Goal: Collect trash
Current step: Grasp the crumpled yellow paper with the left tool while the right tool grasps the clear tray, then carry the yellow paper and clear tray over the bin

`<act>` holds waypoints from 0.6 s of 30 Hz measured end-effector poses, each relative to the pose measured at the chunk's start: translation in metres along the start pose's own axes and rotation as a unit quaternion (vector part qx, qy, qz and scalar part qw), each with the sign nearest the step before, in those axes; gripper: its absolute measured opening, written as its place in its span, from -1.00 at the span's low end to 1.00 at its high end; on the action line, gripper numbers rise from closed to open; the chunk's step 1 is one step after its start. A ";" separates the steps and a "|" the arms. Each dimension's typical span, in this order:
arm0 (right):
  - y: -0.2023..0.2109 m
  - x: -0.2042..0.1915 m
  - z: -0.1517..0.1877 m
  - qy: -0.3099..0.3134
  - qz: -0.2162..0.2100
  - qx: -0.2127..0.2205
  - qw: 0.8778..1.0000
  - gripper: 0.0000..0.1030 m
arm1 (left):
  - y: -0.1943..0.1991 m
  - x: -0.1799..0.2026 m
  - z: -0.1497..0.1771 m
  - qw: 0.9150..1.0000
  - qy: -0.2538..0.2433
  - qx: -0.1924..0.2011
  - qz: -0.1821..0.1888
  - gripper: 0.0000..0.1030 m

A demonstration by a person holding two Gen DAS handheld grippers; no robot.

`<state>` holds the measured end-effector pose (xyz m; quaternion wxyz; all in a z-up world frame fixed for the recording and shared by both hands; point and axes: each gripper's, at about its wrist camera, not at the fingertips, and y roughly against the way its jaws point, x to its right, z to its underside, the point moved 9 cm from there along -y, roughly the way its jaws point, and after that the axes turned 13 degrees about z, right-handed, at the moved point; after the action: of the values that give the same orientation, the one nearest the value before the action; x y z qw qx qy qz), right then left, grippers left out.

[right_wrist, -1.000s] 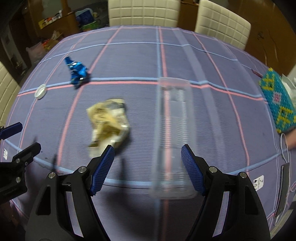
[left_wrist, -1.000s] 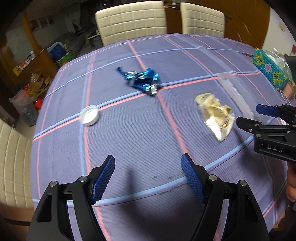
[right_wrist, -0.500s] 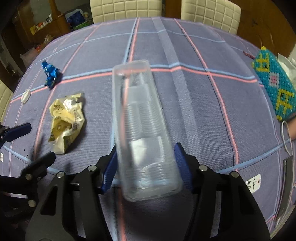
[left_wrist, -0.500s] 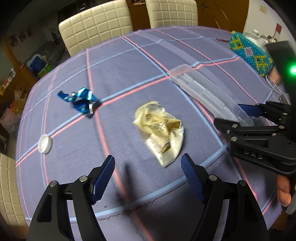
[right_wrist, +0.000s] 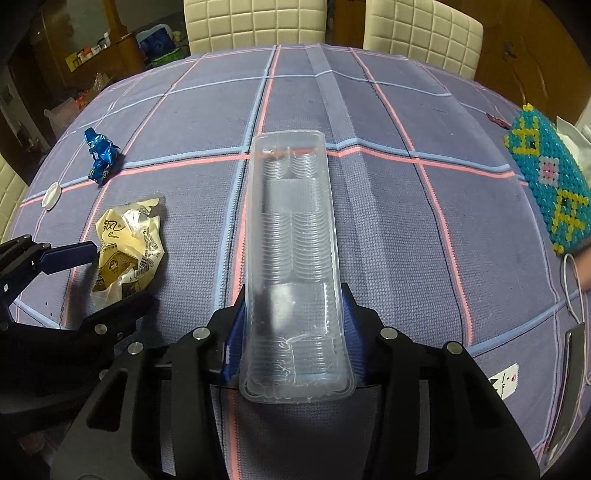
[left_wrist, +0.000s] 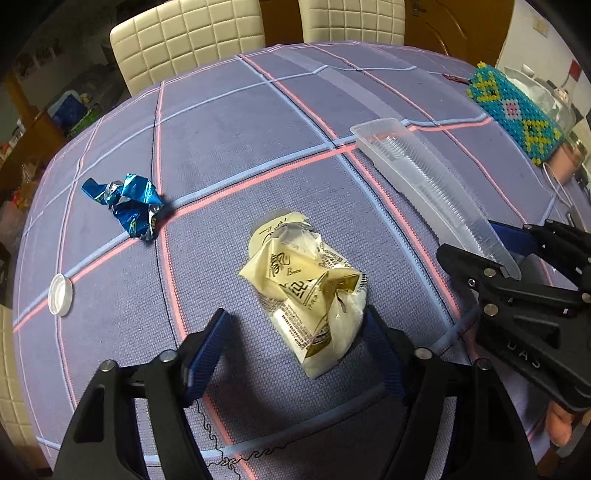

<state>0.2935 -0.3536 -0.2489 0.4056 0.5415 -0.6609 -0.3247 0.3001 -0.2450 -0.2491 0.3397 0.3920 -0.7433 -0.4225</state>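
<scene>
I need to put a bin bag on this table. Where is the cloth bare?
Bare: the far stretch before the cream chairs, and between the clear plastic tray and beaded teal pouch. Crowded: the near left, with the crumpled yellow wrapper, blue foil wrapper and white cap.

One clear ribbed plastic tray [right_wrist: 293,236] lying at centre, one crumpled cream wrapper [right_wrist: 127,245] at nine o'clock, one crumpled blue foil wrapper [right_wrist: 100,154] and one white round cap [right_wrist: 51,195] sitting at ten o'clock, two cream quilted chairs [right_wrist: 255,22] standing at twelve o'clock

A clear ribbed plastic tray [right_wrist: 293,236], crumpled glossy blue foil wrapper [left_wrist: 131,205], woven matt tablecloth [left_wrist: 229,147]
</scene>
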 end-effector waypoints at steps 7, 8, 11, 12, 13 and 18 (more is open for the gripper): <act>0.008 -0.016 0.005 0.008 -0.019 -0.009 1.000 -0.12 | 0.011 -0.005 0.007 1.000 0.001 -0.001 0.012 -0.45; 0.009 -0.020 0.006 0.011 -0.022 -0.010 1.000 -0.13 | 0.013 -0.007 0.009 1.000 0.000 0.001 0.009 -0.48; 0.014 -0.029 0.009 0.021 -0.021 -0.009 1.000 -0.14 | 0.023 -0.014 0.018 1.000 -0.001 0.009 -0.003 -0.51; 0.017 -0.033 0.009 0.024 -0.022 -0.008 0.999 -0.14 | 0.027 -0.017 0.021 1.000 0.000 0.011 -0.005 -0.51; 0.020 -0.036 0.010 0.027 -0.023 -0.007 0.999 -0.14 | 0.031 -0.021 0.025 1.000 0.002 0.013 -0.009 -0.51; 0.038 -0.062 0.012 0.050 -0.028 0.005 0.998 -0.14 | 0.053 -0.047 0.042 0.999 0.020 0.027 -0.027 -0.50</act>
<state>0.2706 -0.2850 -0.2331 0.4259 0.5772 -0.6265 -0.3049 0.2710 -0.1715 -0.2270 0.3327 0.4292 -0.7366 -0.4031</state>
